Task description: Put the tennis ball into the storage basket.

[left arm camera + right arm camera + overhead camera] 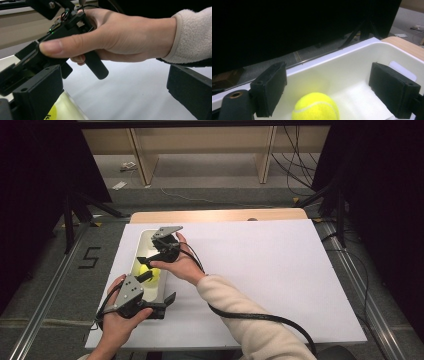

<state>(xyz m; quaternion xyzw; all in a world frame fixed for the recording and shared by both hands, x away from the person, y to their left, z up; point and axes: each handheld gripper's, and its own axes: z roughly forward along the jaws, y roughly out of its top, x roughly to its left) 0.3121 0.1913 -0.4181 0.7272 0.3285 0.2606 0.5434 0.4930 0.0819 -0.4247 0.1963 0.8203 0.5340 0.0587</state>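
A yellow tennis ball [150,271] lies in a white bin [144,235] at the table's left side. My right gripper [150,261] reaches across into the bin from the right and hangs just above the ball. In the right gripper view its jaws stand wide apart, with the ball [315,107] low between them and untouched, so the right gripper [329,76] is open. My left gripper [158,289] is at the bin's near end, open, with one jaw over the bin and one outside its right wall. A yellow patch of the ball [51,115] shows beside its left jaw.
A white sheet [260,270] covers the table, with a wooden edge [215,215] showing at the back. The right hand [120,35] and its cream sleeve [192,32] cross close in front of the left gripper [115,82]. The right gripper's cable [250,316] trails over the sheet.
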